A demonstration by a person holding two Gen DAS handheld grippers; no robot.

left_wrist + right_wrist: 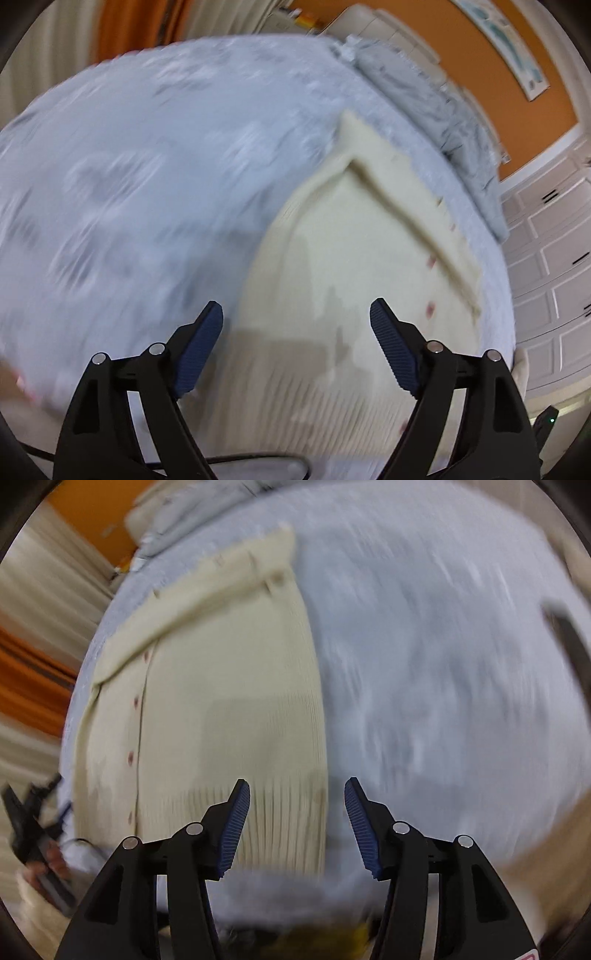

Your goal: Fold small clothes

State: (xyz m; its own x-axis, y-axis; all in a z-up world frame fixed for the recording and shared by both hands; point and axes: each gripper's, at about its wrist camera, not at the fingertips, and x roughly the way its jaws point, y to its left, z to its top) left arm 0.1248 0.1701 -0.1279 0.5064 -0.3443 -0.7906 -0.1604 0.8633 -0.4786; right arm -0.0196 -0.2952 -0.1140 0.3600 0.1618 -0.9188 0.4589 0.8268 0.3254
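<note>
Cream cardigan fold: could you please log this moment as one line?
cardigan: flat on grey bedspread, one side folded in | left gripper: open, empty | right gripper: open, empty | views: blurred

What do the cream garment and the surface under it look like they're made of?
Cream cardigan: a soft knit, probably wool or acrylic; ribbing shows at the hem, with small reddish buttons along the placket. Bed cover: pale grey-blue fabric with a faint pattern, seemingly matte woven or quilted cloth; motion blur leaves the texture unclear.
</note>
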